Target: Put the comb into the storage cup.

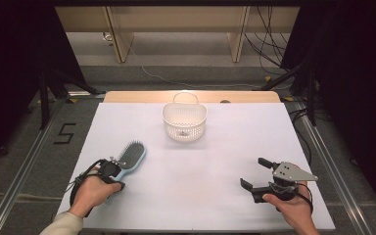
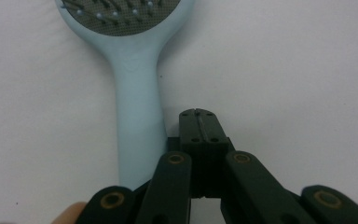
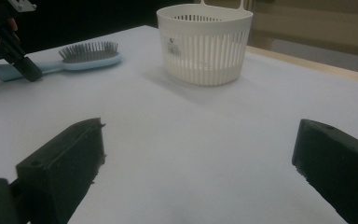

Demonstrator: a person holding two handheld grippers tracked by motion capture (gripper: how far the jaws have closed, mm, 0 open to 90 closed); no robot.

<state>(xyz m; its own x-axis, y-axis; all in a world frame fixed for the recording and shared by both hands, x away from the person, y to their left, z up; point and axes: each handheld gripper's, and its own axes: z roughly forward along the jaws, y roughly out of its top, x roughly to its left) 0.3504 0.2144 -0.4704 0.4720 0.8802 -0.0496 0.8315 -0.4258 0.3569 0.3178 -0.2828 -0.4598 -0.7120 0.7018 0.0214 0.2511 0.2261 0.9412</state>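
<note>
A light blue hairbrush (image 1: 131,155) lies bristles up at the left of the white table, its head pointing away from me. My left gripper (image 1: 119,185) is shut with nothing in it. Its closed tips (image 2: 198,114) rest just to the right of the brush's handle (image 2: 137,116), low over the table. Whether they touch the handle I cannot tell. The right gripper view has the brush (image 3: 84,56) with that gripper beside its handle end. At the front right my right gripper (image 1: 255,174) is held open and empty, its jaws wide apart (image 3: 200,158) and facing the table's middle.
A white slotted basket (image 1: 185,122) with a loop handle stands at the back centre of the table (image 1: 215,161); it is also ahead of the right gripper (image 3: 205,46). Dark stands and cables flank the table on the floor.
</note>
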